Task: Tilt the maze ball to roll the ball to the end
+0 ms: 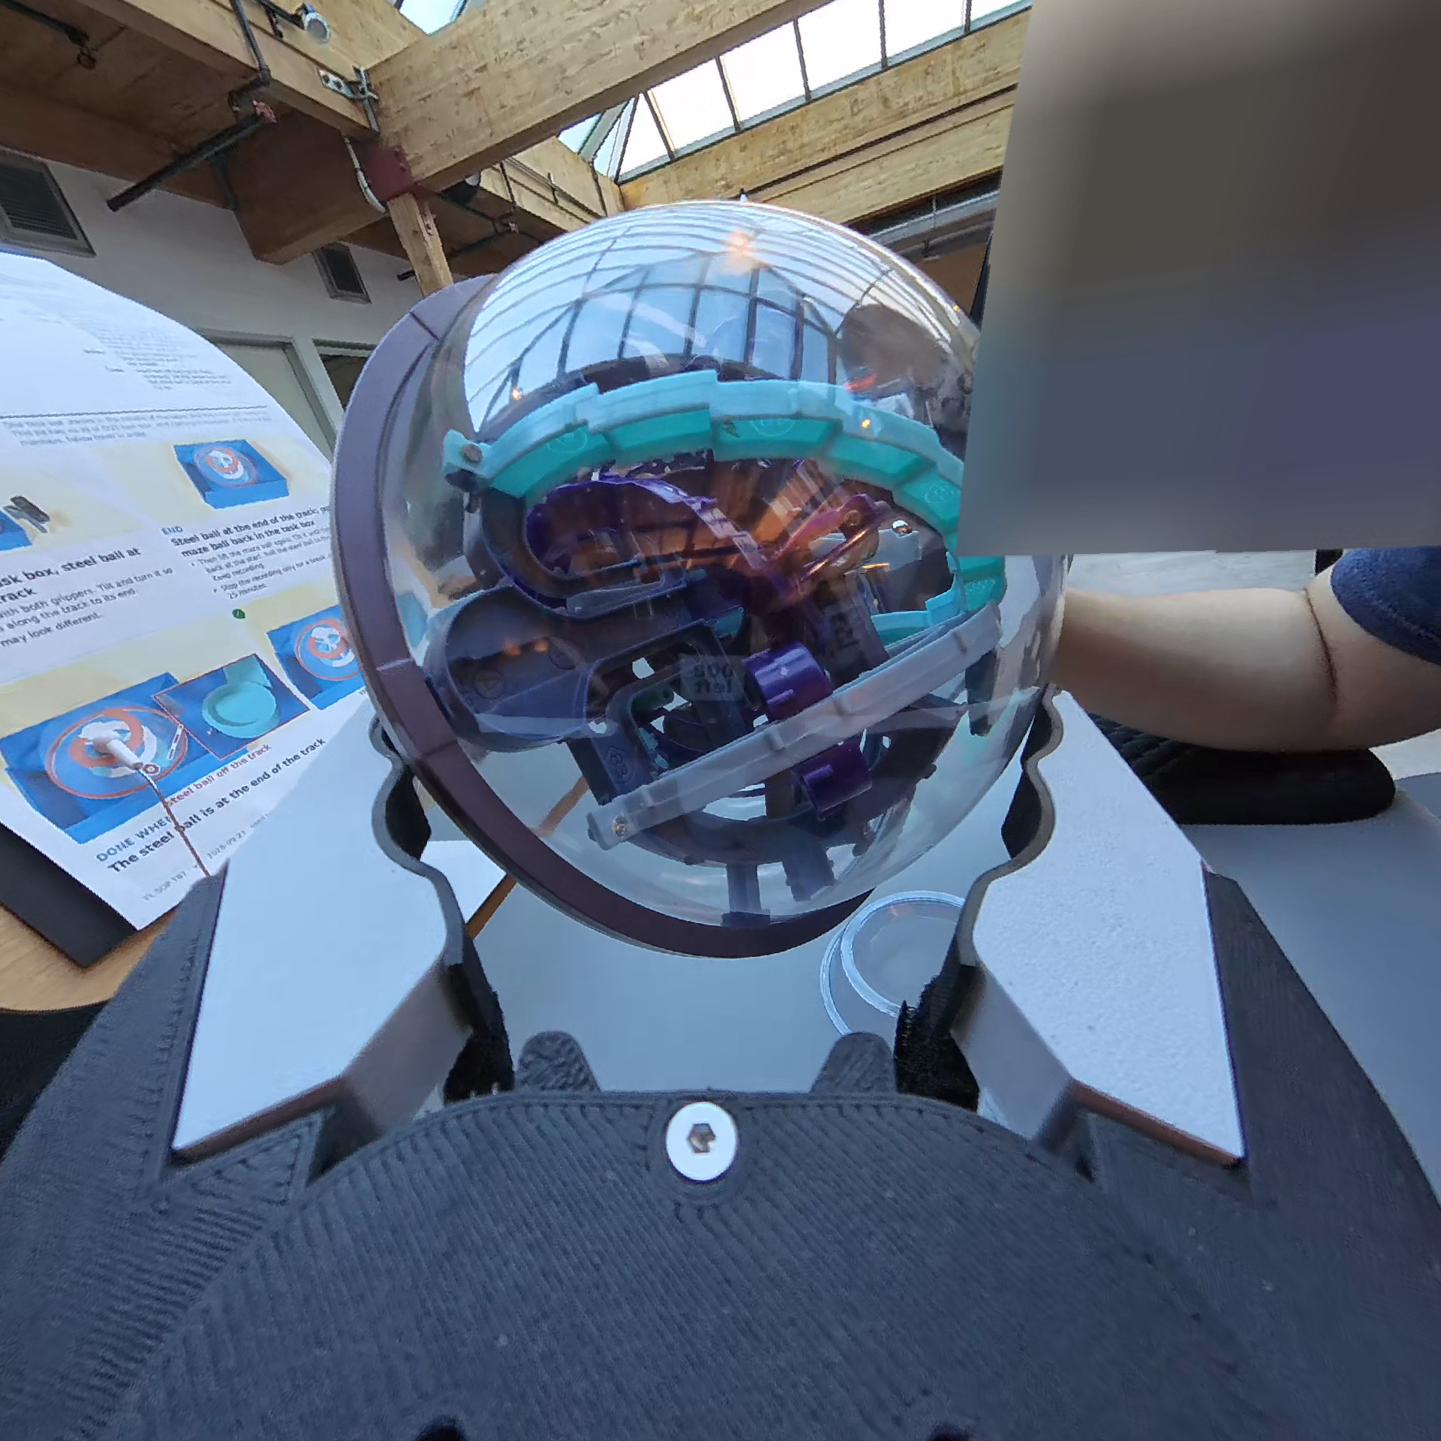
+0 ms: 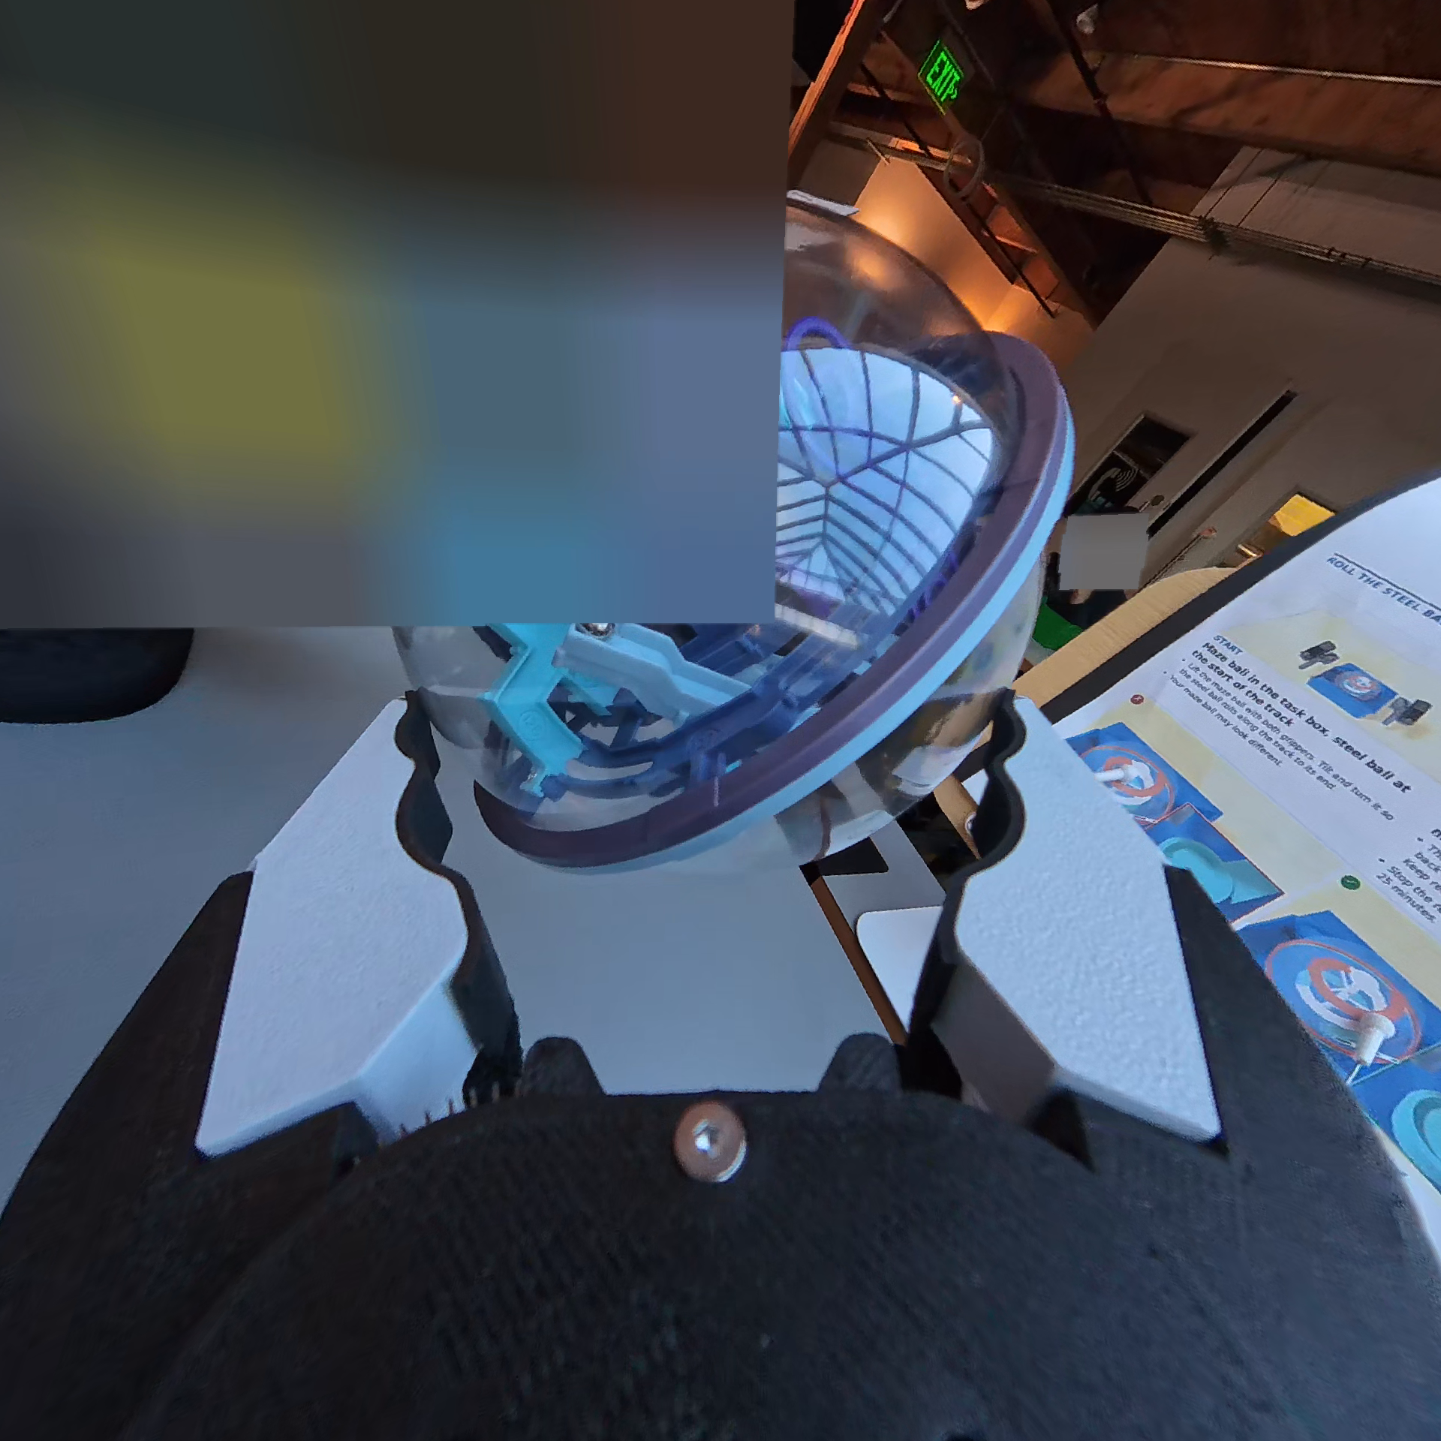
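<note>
Nearest, left gripper (image 1: 713,787) spread wide and clamped on the maze ball (image 1: 694,577); fingers (image 1: 405,787) pressed against the clear shell's lower sides. Right gripper (image 2: 706,768) likewise clasped on the sphere from the opposite side. Maze ball thus held off the table (image 1: 663,1014) between both, dark seam ring (image 1: 366,499) slanted.

Inside the shell: teal track (image 1: 702,429) arcing across the top, grey rail (image 1: 795,733) below, purple pieces between. Small steel ball (image 1: 902,528) apparently perched near the teal track's right end; still mid-route, by the look of it.

For the tilt: best kept slow, both wrists turned together, grip even, ball watched through the glare.

Beyond, a clear round dish (image 1: 897,959) on the table, seemingly empty. Farther left, an instruction sheet (image 1: 156,546); at right, a person's arm (image 1: 1209,663).
</note>
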`<state>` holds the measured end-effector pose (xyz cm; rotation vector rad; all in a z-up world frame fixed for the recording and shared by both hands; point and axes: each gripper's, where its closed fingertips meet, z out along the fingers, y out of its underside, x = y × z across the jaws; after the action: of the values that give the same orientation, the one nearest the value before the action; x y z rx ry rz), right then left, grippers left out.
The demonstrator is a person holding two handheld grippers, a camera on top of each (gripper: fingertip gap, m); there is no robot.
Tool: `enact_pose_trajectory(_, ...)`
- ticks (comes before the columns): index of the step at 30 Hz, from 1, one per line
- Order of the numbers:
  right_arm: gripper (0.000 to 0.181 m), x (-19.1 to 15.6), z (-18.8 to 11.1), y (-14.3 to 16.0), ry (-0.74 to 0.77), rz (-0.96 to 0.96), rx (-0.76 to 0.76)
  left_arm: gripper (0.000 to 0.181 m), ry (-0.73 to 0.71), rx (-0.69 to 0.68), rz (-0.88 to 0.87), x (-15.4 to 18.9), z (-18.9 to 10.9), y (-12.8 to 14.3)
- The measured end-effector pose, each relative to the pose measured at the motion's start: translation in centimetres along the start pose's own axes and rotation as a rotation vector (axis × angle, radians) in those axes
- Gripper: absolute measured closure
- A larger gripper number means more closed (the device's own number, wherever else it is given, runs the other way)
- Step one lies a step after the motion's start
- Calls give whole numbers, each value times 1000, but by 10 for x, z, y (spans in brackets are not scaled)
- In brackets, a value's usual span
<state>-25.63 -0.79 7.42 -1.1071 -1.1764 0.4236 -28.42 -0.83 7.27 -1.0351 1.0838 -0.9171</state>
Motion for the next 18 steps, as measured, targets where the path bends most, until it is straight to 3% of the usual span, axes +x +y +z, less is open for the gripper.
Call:
enact_pose_trajectory(7,43,-4,-3,-9,25,3,-6,31,45,31,-44,5,-1,-4)
enact_pose_trajectory(18,43,-15,-37,-11,95,25,-52,31,157,74,-144,32,19,2)
